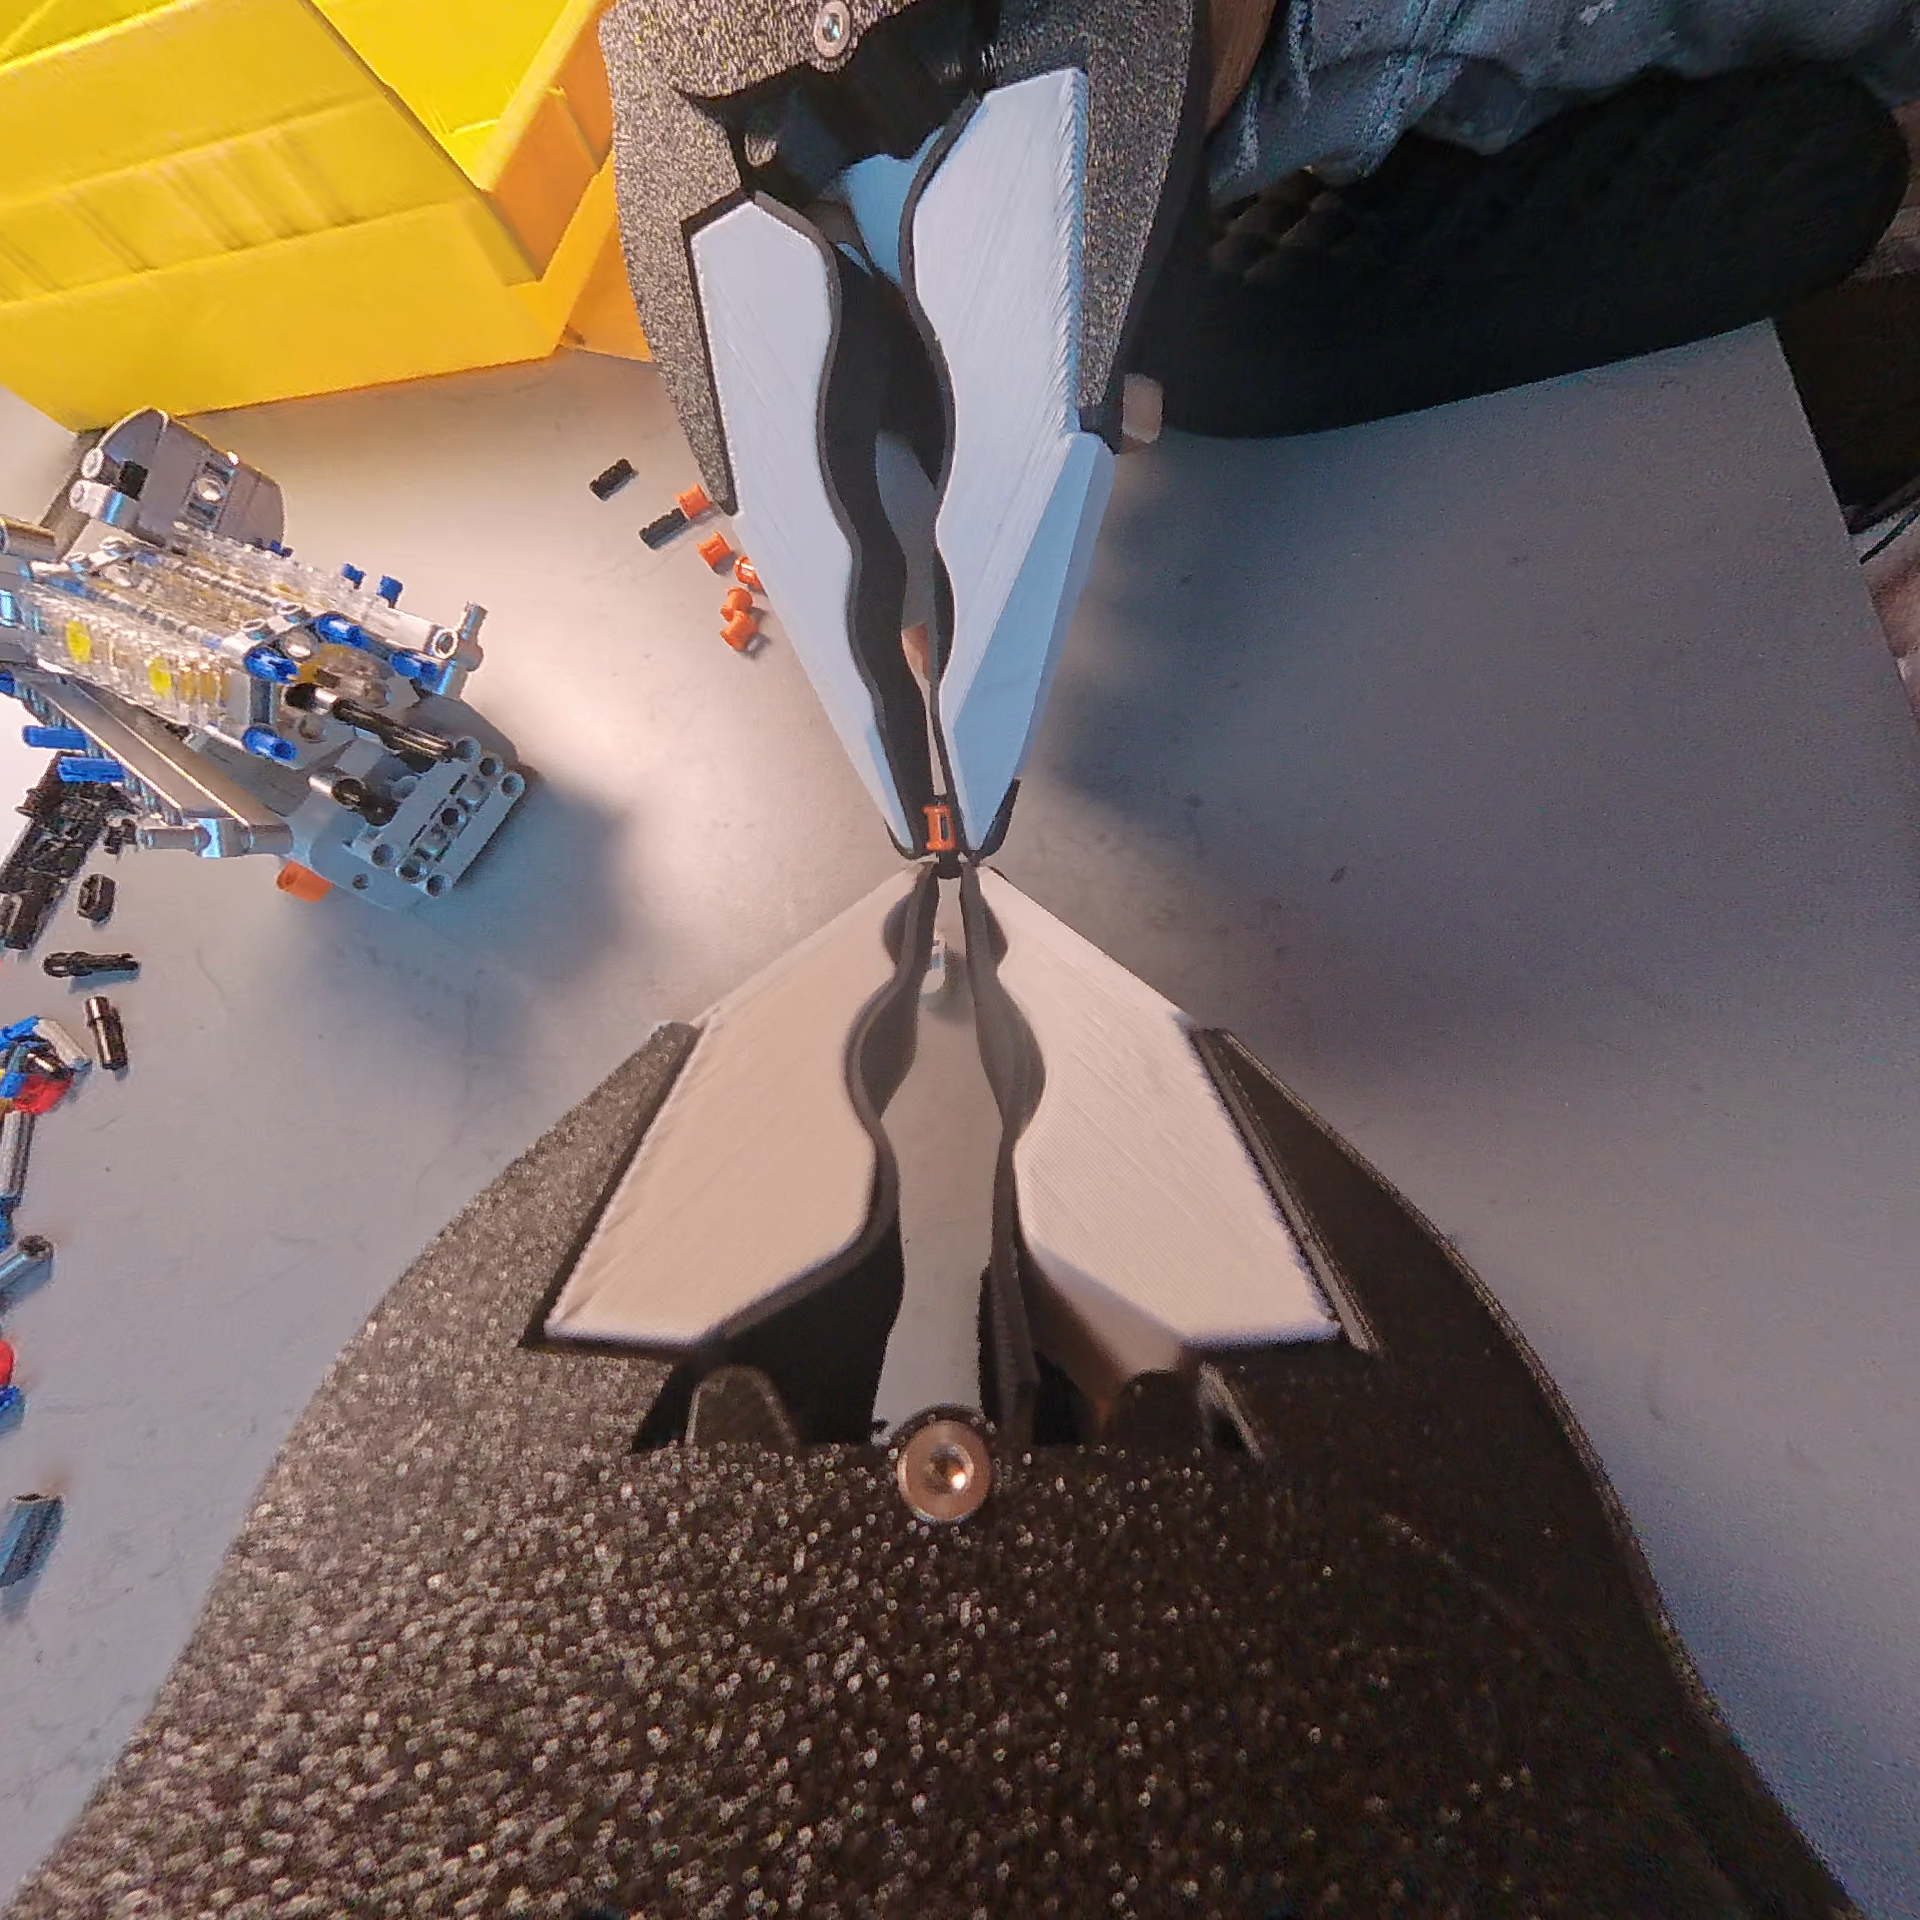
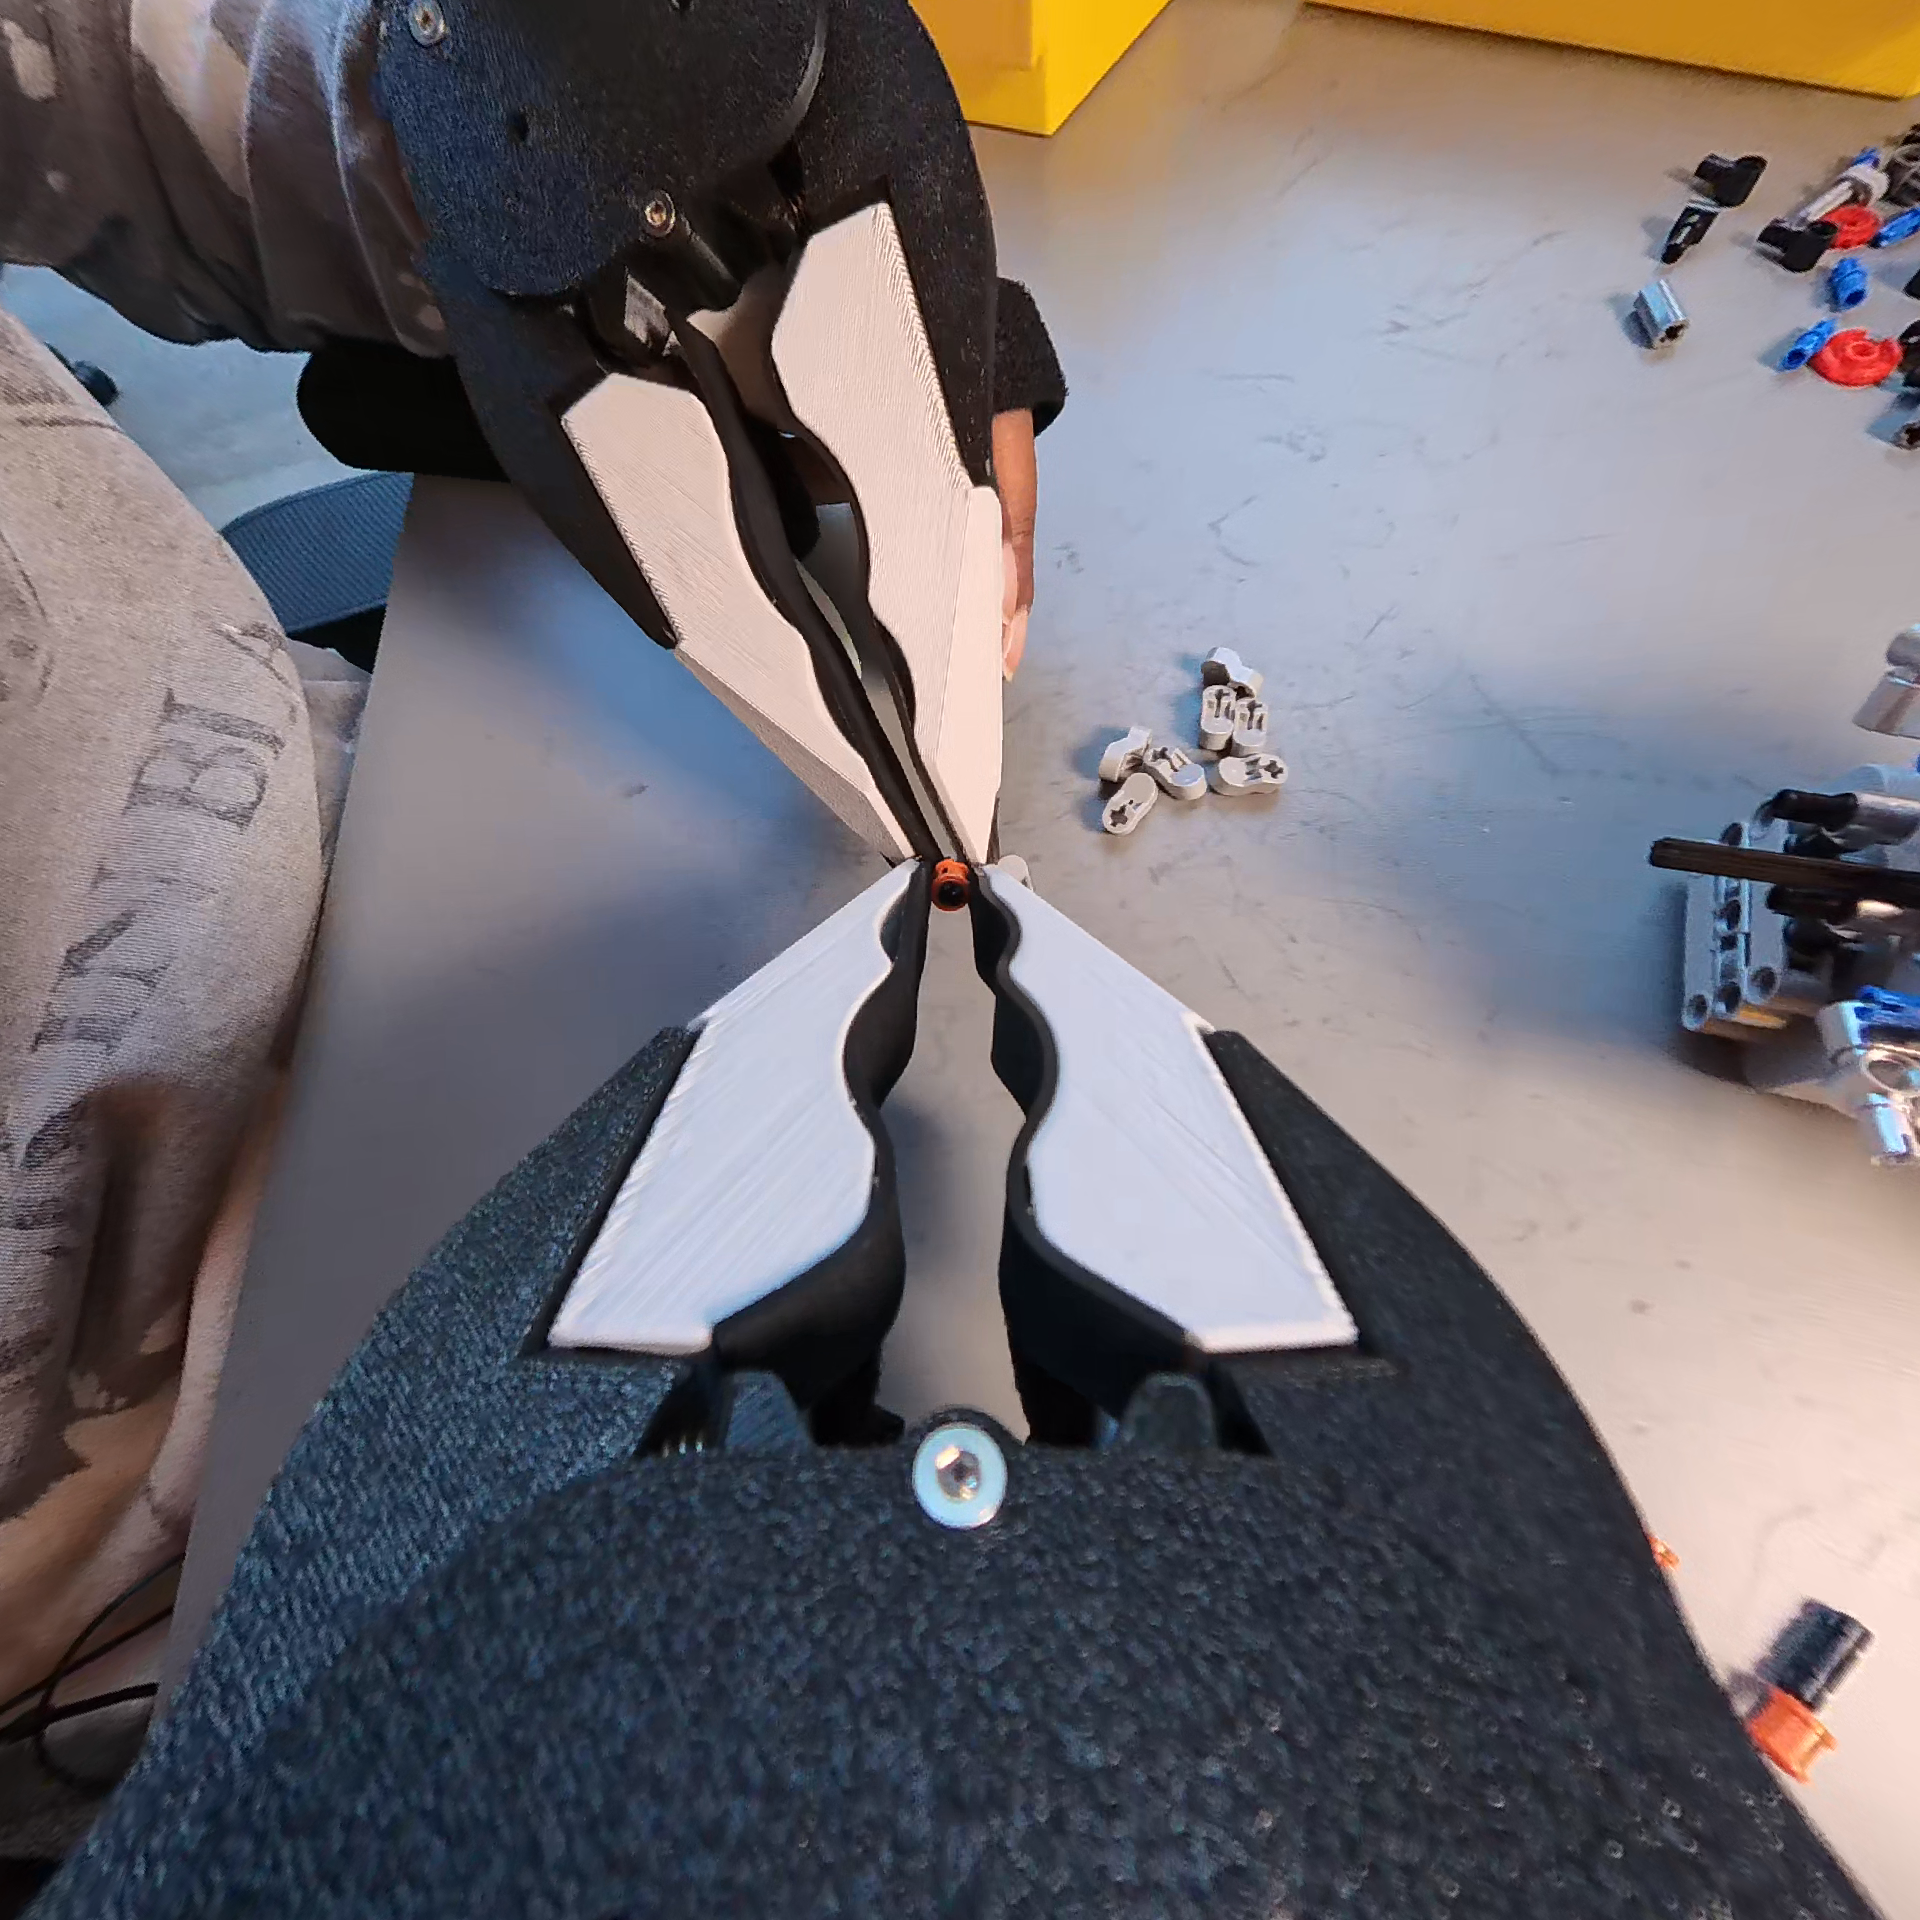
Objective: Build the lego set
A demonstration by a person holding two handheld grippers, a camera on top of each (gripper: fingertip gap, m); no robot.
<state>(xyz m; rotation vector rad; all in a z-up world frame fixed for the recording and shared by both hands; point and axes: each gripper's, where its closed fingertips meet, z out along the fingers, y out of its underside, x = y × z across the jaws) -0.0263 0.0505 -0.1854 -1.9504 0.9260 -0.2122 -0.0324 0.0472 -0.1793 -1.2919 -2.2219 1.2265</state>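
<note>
Above the grey table [image 1: 1455,935], two claws meet, jointly pinching apparently one orange bush [image 1: 938,826].

- Grey tabletop [image 1: 1455,935], scuffed.
- Yellow bins [image 1: 260,187] at back edge.
- Part-built brick model [image 1: 260,707], grey w/ blue pins, on tabletop.
- Loose orange bushes [image 1: 732,592] + black pins [image 1: 613,478] nr model.
- Cluster of grey connector pcs [image 2: 1195,748].
- Red/blue/black bits [image 2: 1829,260] scattered far side.
</note>
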